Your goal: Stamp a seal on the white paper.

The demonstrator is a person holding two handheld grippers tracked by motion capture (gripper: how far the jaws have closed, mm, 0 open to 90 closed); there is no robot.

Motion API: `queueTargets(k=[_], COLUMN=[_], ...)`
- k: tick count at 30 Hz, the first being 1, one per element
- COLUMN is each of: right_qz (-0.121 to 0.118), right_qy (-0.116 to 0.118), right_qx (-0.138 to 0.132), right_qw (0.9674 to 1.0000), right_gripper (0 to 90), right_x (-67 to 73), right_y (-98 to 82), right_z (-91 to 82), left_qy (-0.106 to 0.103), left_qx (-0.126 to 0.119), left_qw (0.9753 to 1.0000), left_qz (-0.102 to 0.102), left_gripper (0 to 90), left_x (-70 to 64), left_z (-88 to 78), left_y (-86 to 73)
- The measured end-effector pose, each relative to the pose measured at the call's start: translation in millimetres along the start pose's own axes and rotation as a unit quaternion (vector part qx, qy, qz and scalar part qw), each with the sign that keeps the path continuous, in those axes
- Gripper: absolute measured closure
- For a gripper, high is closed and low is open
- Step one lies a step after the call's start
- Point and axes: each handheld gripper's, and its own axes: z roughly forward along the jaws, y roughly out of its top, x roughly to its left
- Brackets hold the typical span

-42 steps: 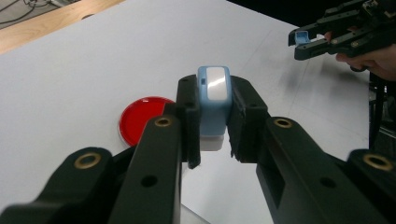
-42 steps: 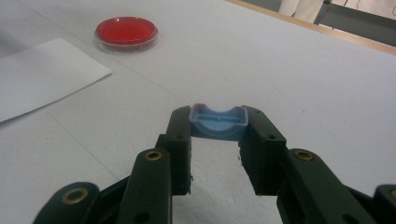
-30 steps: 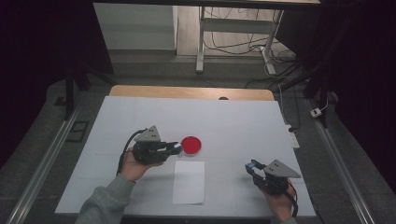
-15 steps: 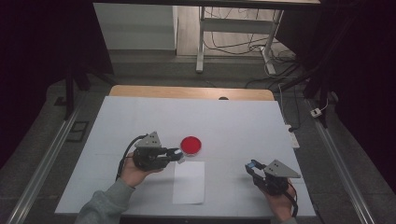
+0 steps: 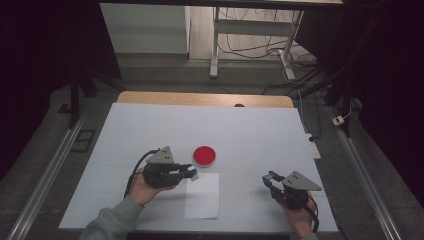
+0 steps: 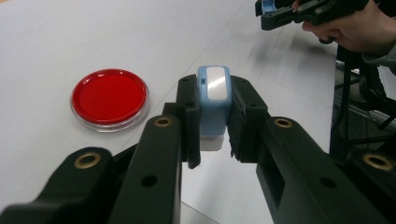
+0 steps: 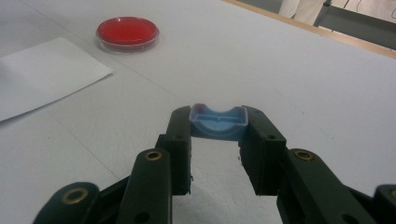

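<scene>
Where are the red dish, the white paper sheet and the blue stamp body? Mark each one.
red dish (image 5: 204, 156), high view, centre of its red disc.
white paper sheet (image 5: 203, 197), high view, middle of the sheet.
blue stamp body (image 6: 213, 105), left gripper view, its front face between the jaws.

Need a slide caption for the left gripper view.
Left gripper clamps a blue-and-white stamp beside a red ink dish.

Lab: covered table (image 5: 150, 130), floor cables (image 5: 250, 47)
</scene>
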Motion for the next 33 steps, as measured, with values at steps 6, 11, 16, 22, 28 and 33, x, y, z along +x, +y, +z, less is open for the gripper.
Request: queueTargets(k=[6, 11, 16, 22, 28, 33], right_qz=[0.001, 0.000, 0.001, 0.001, 0.001, 0.001], right_qy=[0.000, 0.001, 0.001, 0.001, 0.001, 0.002], right_qx=[-0.001, 0.001, -0.001, 0.000, 0.000, 0.000], right_qw=[1.0000, 1.0000, 1.0000, 1.0000, 1.0000, 1.0000], right_gripper=[64.9, 64.9, 64.9, 64.9, 64.9, 64.9], right_x=[0.1, -0.2, 0.0, -0.3, -0.2, -0.2], right_y=[-0.1, -0.2, 0.0, -0.2, -0.1, -0.2], right_z=[0.0, 0.3, 0.1, 0.3, 0.0, 0.3], left_qy=[-0.005, -0.007, -0.009, -0.010, -0.009, -0.008], left_qx=[0.008, 0.017, 0.024, 0.029, 0.033, 0.037], left_qw=[1.0000, 0.9998, 0.9997, 0.9995, 0.9994, 0.9993], left_qz=[0.001, 0.000, 0.002, 0.001, 0.003, 0.004], left_gripper=[75.4, 75.4, 75.4, 75.4, 75.4, 75.4], left_x=[-2.6, -3.3, -5.1, -5.7, -6.8, -7.8], left_z=[4.5, 10.7, 16.1, 21.5, 26.3, 31.4], left_y=[-3.2, -6.1, -7.7, -9.7, -11.2, -13.5])
